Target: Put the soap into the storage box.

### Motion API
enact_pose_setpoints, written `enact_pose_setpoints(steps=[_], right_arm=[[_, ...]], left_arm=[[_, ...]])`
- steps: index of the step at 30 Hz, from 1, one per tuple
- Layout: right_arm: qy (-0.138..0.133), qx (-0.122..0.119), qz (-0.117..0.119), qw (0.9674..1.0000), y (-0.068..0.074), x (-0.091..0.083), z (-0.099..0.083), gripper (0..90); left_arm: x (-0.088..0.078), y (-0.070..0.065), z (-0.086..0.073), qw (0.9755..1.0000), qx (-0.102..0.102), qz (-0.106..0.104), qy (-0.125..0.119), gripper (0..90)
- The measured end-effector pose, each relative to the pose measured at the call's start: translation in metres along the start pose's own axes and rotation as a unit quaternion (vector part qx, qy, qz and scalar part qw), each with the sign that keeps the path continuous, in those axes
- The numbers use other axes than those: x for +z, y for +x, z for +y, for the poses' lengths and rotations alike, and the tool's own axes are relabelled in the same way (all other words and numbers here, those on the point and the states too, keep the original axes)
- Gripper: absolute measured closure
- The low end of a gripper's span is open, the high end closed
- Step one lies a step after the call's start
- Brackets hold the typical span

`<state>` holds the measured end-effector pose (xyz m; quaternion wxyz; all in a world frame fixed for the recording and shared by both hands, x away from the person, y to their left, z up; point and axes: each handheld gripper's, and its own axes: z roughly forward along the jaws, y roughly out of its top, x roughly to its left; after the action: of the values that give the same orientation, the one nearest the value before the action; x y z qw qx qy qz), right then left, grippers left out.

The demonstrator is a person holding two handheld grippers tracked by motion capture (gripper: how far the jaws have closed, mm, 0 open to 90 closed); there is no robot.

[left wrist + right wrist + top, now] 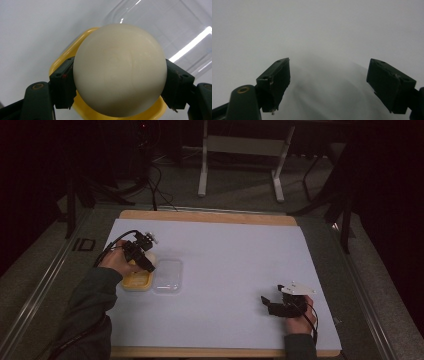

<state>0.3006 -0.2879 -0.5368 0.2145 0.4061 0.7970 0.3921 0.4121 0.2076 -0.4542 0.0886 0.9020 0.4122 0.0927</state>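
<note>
High view: fixed above the person's side, looking forward and down over the whole white-topped wooden table [225, 255].
Left gripper view: rides the left gripper [120, 82], very close on the cream-coloured smooth ball [120, 70] above the yellow plastic tray [61, 57].
Right gripper view: rides the right gripper [328, 82], close above bare tabletop.
Shared: ball, tray, tabletop.

Quick count of what's on the table: one cream ball [120, 70], one yellow container [136, 280], and one clear plastic lid [168, 276] lying just beside it (might be a second tub, hard to tell from above). Two handheld grippers, the left gripper [145, 261] and the right gripper [267, 304], so four black jaws total. One white mat [225, 255] over one wooden tabletop [210, 216].
</note>
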Motion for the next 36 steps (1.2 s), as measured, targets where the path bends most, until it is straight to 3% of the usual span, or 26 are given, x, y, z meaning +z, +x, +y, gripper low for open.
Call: enact_pose_setpoints(steps=[13,36], right_arm=[[0.0,0.0,0.0,1.0,0.0,0.0,0.0,18.9],[0.001,-0.001,0.0,1.0,0.0,0.0,0.0,18.9]], left_arm=[[0.011,0.014,-0.01,0.9993,-0.032,-0.002,0.021,25.7],[0.022,0.015,-0.016,0.9987,-0.027,-0.01,0.043,25.7]])
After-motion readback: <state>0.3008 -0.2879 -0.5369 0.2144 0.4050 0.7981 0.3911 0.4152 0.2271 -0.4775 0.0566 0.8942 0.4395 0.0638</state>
